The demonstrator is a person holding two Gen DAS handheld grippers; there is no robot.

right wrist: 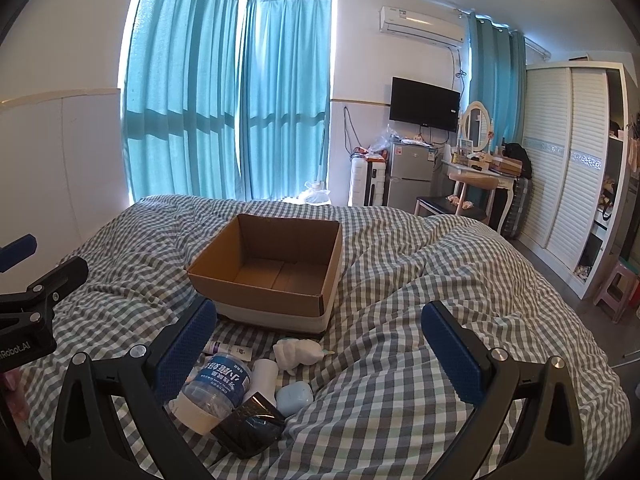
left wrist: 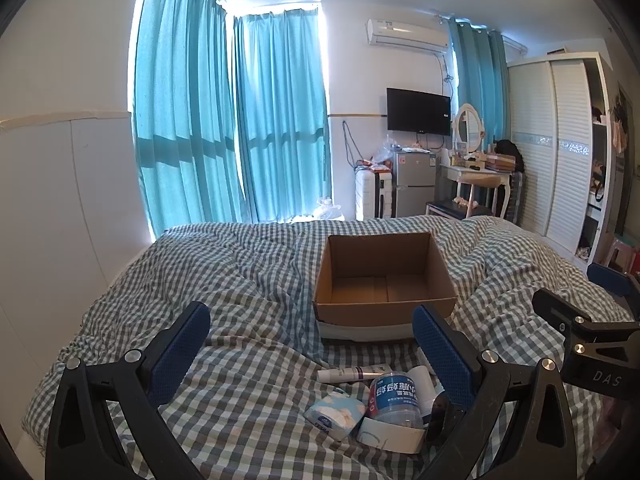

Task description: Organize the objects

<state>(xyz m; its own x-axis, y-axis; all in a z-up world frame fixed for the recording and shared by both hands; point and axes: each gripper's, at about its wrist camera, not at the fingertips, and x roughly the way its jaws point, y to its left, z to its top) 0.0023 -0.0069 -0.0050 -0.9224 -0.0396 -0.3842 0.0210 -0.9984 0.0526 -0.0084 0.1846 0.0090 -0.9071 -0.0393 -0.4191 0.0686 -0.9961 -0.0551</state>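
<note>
Bedroom scene, gingham duvet point(left wrist: 248, 280) across bed. Cardboard box point(left wrist: 384, 276) upright on duvet, top open, interior bare; sits on a white base. Cluster of small items on duvet just in front of box: plastic bottle point(right wrist: 218, 388) with blue label lying on its side, white tube point(left wrist: 352, 372) beside it nearer the box, tissue pack point(left wrist: 336, 410) to the left in the left wrist view, pale blue earbud case point(right wrist: 294, 398), black glossy item point(right wrist: 250, 426) touching the bottle, crumpled white object point(right wrist: 298, 354) close to box base, white cylinder point(right wrist: 266, 376) between bottle and case.

Left gripper point(left wrist: 316, 340): fingers spread wide, nothing between pads, hovering above the cluster, angled downward. Right gripper point(right wrist: 320, 340): fingers spread wide, empty, cluster toward its left finger point(right wrist: 188, 352). No contact with any item by either. Grippers side by side, each visible at the edge of the other's view.

Background: teal curtains point(left wrist: 232, 120), wall television point(left wrist: 418, 111), small fridge point(left wrist: 414, 184), white wardrobe point(left wrist: 560, 148).
</note>
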